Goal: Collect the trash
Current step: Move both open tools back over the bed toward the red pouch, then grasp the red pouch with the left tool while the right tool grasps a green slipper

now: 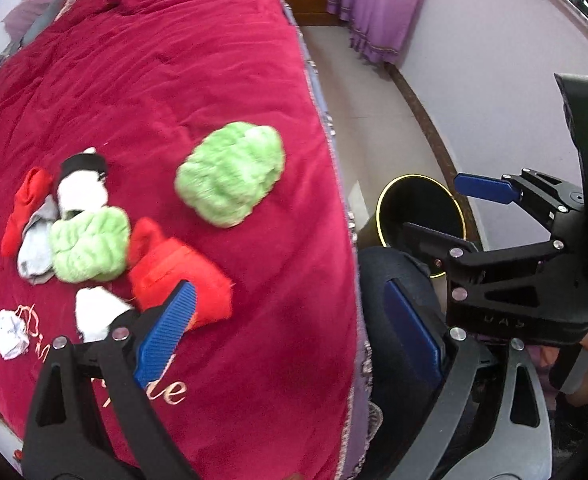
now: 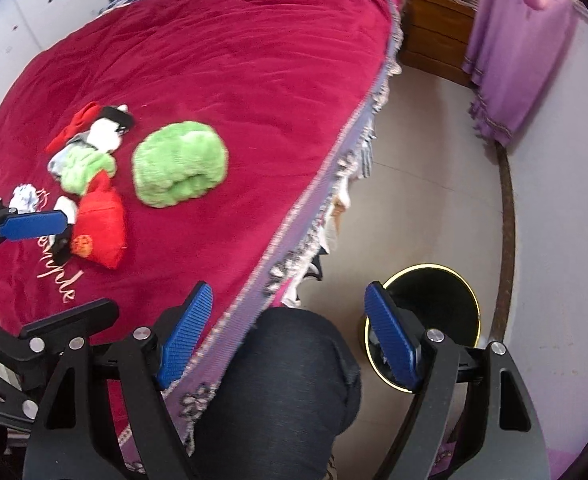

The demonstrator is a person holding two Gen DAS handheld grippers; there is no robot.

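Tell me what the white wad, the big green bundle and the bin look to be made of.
White wad: probably crumpled paper or tissue, matte, with sharp creases. Big green bundle: fluffy plush or chenille-like fabric, with soft ribbed tufts, though blurred. Bin: dark, smooth body with a shiny gold-coloured rim; plastic or metal, I cannot tell which.

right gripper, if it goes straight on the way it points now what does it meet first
Most likely the person's knee in dark jeans, which fills the gap between the open fingers of the right gripper. Beyond it lie the bed's fringed edge and the floor; depth is hard to judge.
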